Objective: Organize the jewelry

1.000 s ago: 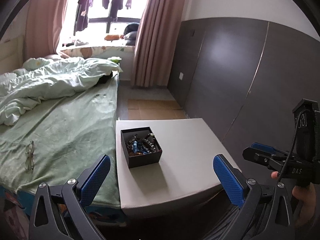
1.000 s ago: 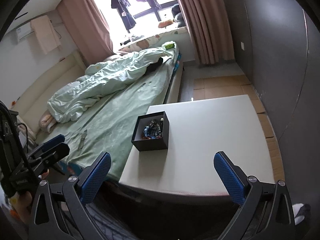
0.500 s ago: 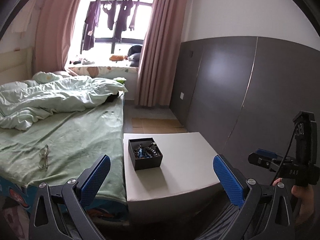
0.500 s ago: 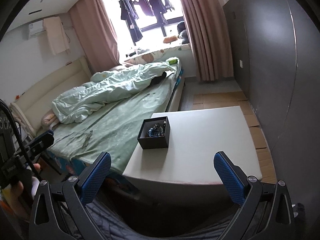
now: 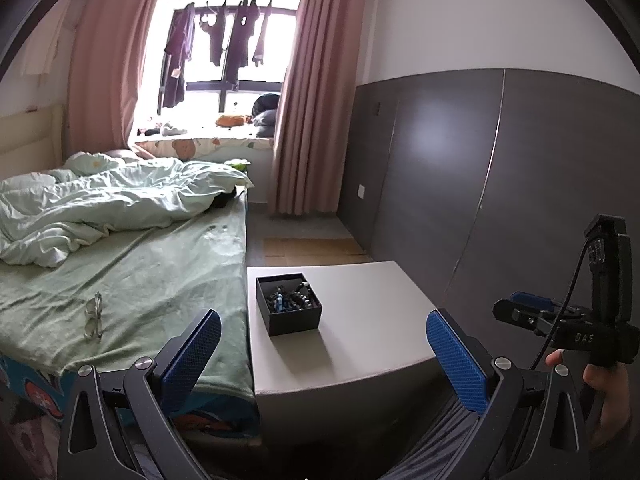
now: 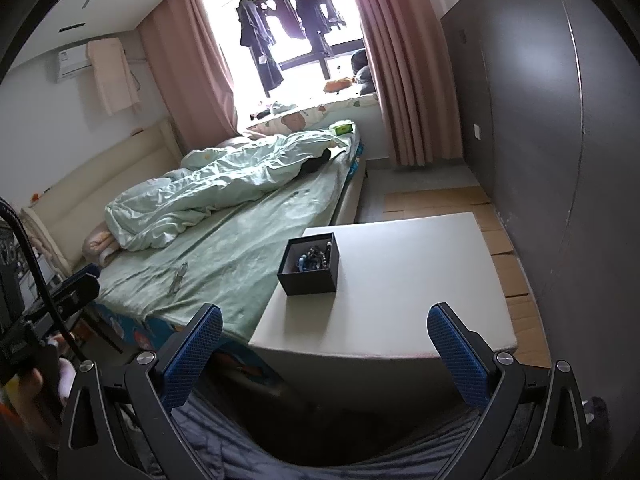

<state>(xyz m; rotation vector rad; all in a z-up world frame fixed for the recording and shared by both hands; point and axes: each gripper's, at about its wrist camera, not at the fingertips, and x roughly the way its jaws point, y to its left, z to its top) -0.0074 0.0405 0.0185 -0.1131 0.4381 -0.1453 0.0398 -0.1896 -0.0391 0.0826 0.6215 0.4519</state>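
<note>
Both views are pulling back; each hand-held gripper, left [image 5: 323, 344] and right [image 6: 324, 340], is gaping empty; approach jewelry box [image 5: 289, 303] on bench [image 5: 372, 320] squarely.

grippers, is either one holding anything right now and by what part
Nothing is held. The left gripper and right gripper are both open and empty, short of the table. The jewelry sits in the black box.

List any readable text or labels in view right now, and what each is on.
"DAS": white letters on the right gripper's black body, seen in the left wrist view.
Round marking higher on that gripper's mount: too blurred to read.
Black jewelry box: no label visible.
</note>
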